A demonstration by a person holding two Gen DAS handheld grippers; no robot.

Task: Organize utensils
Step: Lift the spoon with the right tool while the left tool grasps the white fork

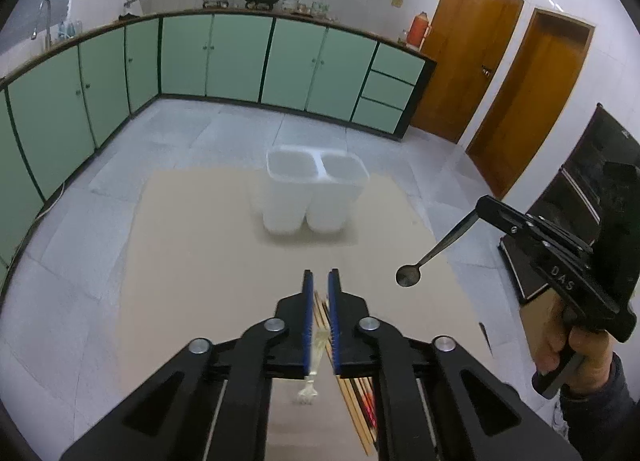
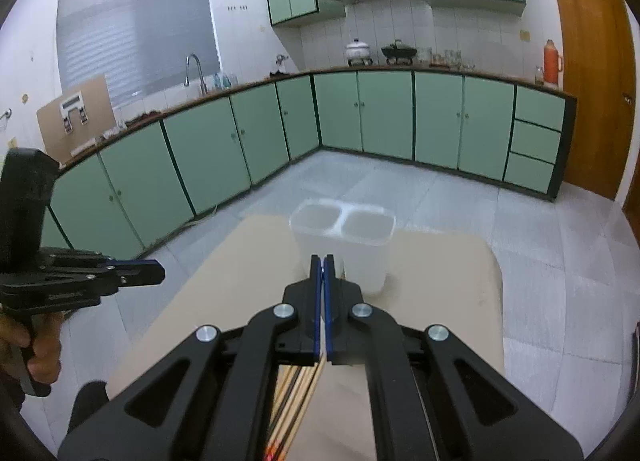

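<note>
Spoon point(image 1: 434, 251) hangs clamped in the right fingers point(image 1: 482, 207), bowl down and left; the left fingers point(image 1: 320, 281) clamp a pale fork point(image 1: 314, 357). Divided white holder point(image 1: 316, 181) stands farther ahead on the table point(image 1: 192, 261), nearer the left hand

"DAS" in raised letters on right gripper point(image 1: 482, 209) body; no other legible text.

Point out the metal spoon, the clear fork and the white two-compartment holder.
metal spoon point(image 1: 408, 276), left wrist view, on its bowl.
clear fork point(image 1: 307, 392), left wrist view, on its tines.
white two-compartment holder point(image 2: 342, 223), right wrist view, on the divider rim.
</note>
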